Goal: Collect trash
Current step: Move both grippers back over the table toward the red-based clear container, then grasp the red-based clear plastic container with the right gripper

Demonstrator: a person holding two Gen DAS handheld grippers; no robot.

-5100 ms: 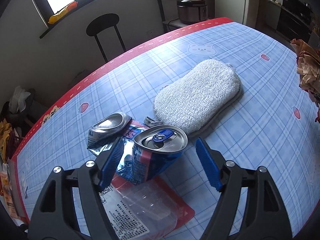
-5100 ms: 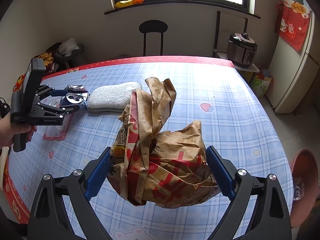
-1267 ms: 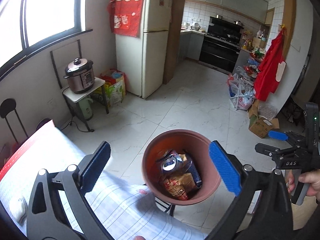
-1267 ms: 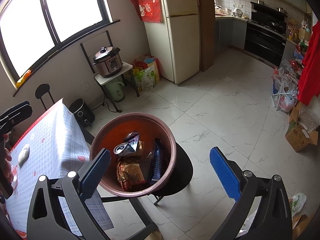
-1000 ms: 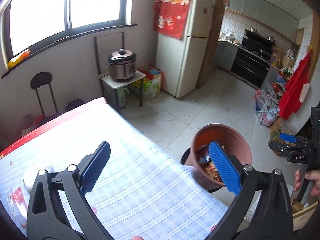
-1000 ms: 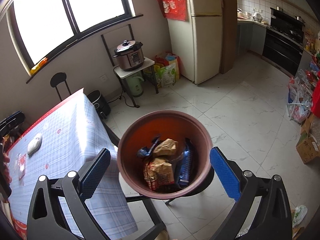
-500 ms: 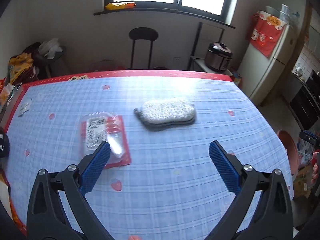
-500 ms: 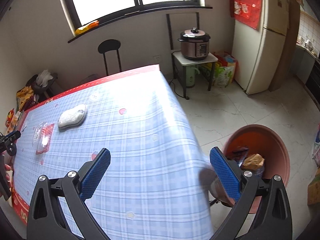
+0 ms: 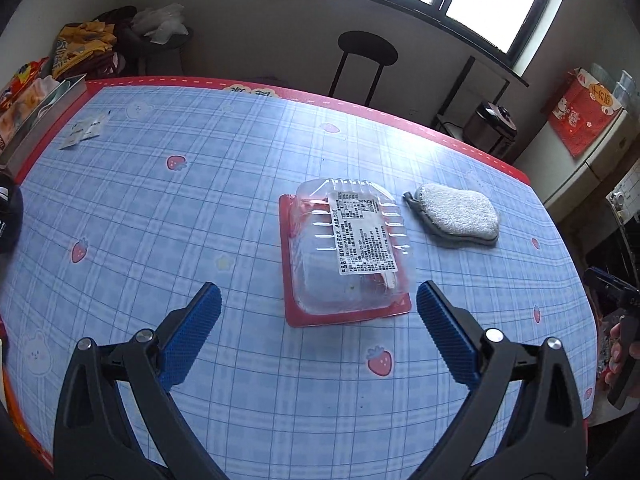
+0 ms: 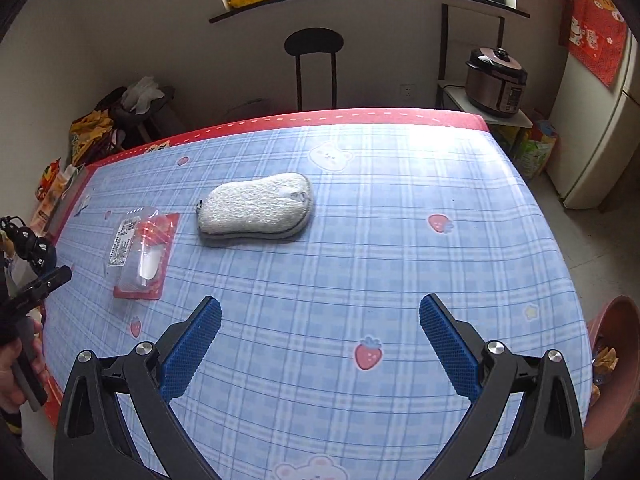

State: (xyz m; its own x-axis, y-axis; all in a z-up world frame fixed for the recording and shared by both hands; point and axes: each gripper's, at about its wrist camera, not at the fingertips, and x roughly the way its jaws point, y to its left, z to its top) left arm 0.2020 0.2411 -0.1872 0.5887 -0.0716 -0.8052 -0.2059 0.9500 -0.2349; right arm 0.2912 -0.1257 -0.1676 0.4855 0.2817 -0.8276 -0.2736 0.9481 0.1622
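A clear plastic food tray with a white label on a red backing [image 9: 346, 248] lies flat on the blue checked tablecloth [image 9: 160, 216], just ahead of my left gripper [image 9: 318, 330], which stands open and empty. In the right wrist view the same tray [image 10: 142, 254] is at the far left. My right gripper [image 10: 320, 340] is open and empty over the table's near side. The brown bin [image 10: 614, 364] with wrappers inside sits past the table's right edge.
A grey-white scrub pad [image 9: 456, 220] [image 10: 256, 210] lies beyond the tray. A small paper slip [image 9: 86, 130] is near the far left corner beside a metal box [image 9: 44, 116]. A black stool [image 10: 314, 66], a rice cooker [image 10: 496, 80] and a fridge [image 10: 596, 132] stand behind the table.
Both grippers swung from over the bin back to the table. My left gripper has closed in on the plastic tray; the crushed cans and paper bag are gone from the table.
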